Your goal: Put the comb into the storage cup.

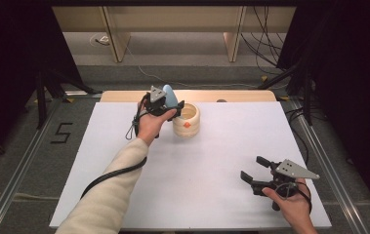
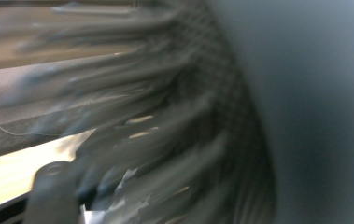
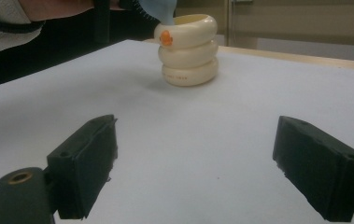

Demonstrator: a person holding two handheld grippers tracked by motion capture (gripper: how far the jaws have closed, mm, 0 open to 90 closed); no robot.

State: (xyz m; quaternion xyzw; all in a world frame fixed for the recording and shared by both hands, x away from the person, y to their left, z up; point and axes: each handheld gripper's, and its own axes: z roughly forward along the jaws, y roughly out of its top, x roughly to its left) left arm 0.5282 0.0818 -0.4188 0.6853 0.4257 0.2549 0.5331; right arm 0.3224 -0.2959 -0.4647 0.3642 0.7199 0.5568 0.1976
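Note:
A cream holder (image 1: pixel 187 120) made of three stacked rings, with an orange mark (image 1: pixel 187 125), stands at the table's far middle. My left gripper (image 1: pixel 171 105) hovers just left of its rim, shut on a light blue brush (image 1: pixel 168 94) that tilts toward the opening. In the left gripper view the brush's dark bristles (image 2: pixel 165 116) and blue-grey body (image 2: pixel 305 116) are blurred and very close. The right gripper view has the holder (image 3: pixel 188 51) far ahead with the brush (image 3: pixel 158 9) at its rim. My right gripper (image 1: pixel 252 167) rests open near the front right, its fingers (image 3: pixel 86 163) wide apart over bare table.
The white table top (image 1: pixel 212 161) has a wooden strip (image 1: pixel 187 95) along its far edge. Beyond it lie grey floor, wooden furniture legs (image 1: pixel 116 46) and loose cables (image 1: pixel 265 53). Metal rails (image 1: pixel 21 161) run along both sides of the table.

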